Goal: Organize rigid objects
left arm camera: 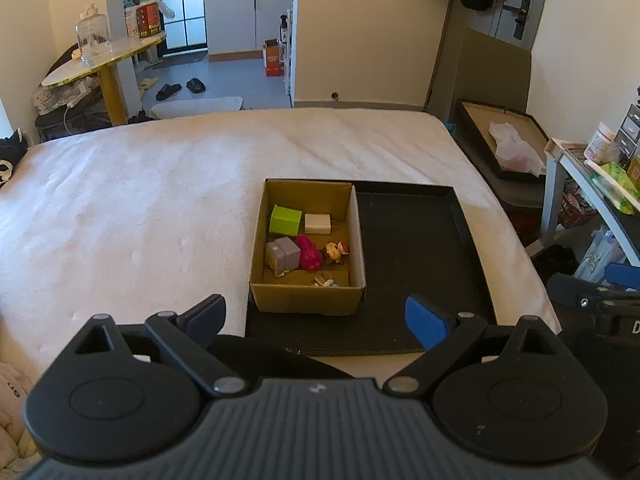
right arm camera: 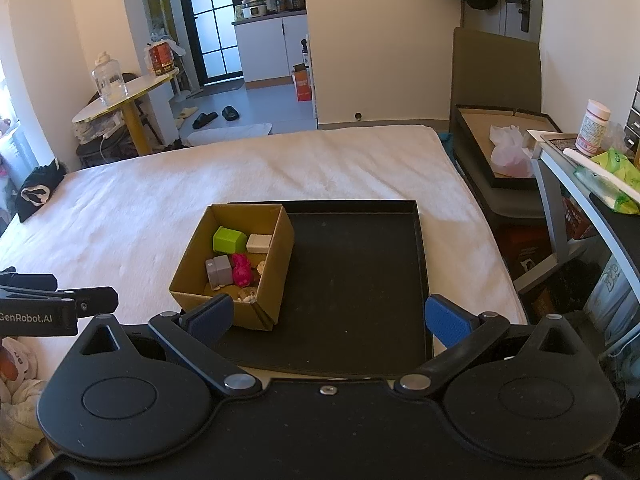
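Both claws empty, fingers wide apart: left claw (left arm camera: 316, 316), right claw (right arm camera: 328, 318). Toys in cardboard box (left arm camera: 306, 300) on black tray (left arm camera: 416, 264) on bed: green block (left arm camera: 285, 219), white block (left arm camera: 318, 224), grey block (left arm camera: 283, 257), pink toy (left arm camera: 309, 255). Prob light, stiff plastic; grip blocks across flat sides.

A wide bed with a white fluffy cover (left arm camera: 200, 184) fills the room between cream walls (left arm camera: 360, 28); behind it stand a round yellow-legged table (left arm camera: 108, 56), a grey tiled floor (left arm camera: 240, 76) and white kitchen cabinets (left arm camera: 248, 20)
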`<state>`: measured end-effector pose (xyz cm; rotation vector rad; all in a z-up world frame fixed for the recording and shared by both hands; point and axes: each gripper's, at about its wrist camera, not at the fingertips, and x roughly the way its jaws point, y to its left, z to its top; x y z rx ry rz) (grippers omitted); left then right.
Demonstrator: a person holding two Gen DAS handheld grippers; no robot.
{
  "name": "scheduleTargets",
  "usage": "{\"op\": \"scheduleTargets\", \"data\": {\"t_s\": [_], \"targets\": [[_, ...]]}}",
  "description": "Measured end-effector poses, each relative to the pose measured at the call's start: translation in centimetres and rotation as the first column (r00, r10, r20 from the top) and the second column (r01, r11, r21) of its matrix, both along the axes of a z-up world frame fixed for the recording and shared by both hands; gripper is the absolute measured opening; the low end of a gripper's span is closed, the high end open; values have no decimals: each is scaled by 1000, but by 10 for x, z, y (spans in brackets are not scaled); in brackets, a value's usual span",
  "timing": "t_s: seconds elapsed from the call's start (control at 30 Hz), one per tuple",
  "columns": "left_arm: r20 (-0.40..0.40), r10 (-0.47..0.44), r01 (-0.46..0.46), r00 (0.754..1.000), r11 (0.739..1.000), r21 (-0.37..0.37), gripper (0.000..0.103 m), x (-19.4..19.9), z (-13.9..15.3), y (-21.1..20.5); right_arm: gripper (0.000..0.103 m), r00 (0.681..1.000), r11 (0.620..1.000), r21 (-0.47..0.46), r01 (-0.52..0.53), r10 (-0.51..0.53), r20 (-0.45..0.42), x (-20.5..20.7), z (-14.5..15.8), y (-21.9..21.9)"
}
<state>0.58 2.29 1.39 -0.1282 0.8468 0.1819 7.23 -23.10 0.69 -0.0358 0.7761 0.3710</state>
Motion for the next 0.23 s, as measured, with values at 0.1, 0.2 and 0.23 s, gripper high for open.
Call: {"op": "scheduleTargets", "data": {"t_s": [0.1, 0.2, 0.23], "targets": [[15, -1, 1, 1000, 1000, 5, 96, -2, 1, -2, 103, 1000, 1000, -4, 4, -4, -3, 2, -1, 0], [15, 0, 0, 1000, 1000, 1, 96, -1, 1, -2, 103, 1000, 1000, -5, 6, -6, -9, 4, -3, 2], [15, 2, -2, 1000, 1000, -3, 96, 0, 0, -1, 103, 1000, 1000, -8, 6, -6, -10, 4, -4, 3]]}}
